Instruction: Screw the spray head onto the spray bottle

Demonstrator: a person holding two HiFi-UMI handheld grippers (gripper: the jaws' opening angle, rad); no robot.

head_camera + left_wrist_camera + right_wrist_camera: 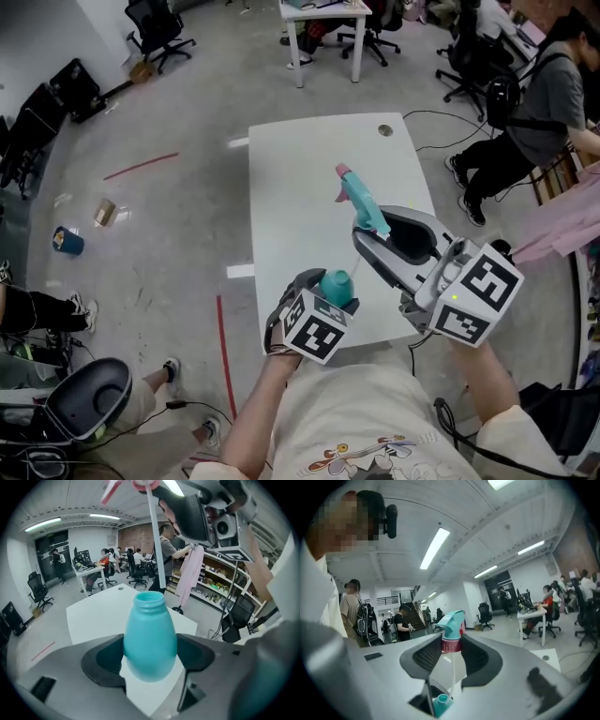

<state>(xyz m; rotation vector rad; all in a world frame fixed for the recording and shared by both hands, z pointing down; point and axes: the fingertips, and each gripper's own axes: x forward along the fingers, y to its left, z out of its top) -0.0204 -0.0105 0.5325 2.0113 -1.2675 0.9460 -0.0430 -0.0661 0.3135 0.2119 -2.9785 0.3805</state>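
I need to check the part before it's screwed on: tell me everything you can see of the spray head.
The spray head looks plastic: teal body, pink-red collar, pink tip, thin white dip tube. The right gripper is shut on its collar, holding it in the air over the table. The tube hangs down to the mouth of the spray bottle; the collar is not yet on the neck.

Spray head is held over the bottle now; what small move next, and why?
Probably lower the right gripper straight down, feeding the dip tube into the bottle until the collar of the spray head meets the neck. The left gripper holds the bottle, mouth open; the tube's tip looks to be at that mouth, with the collar well above it.
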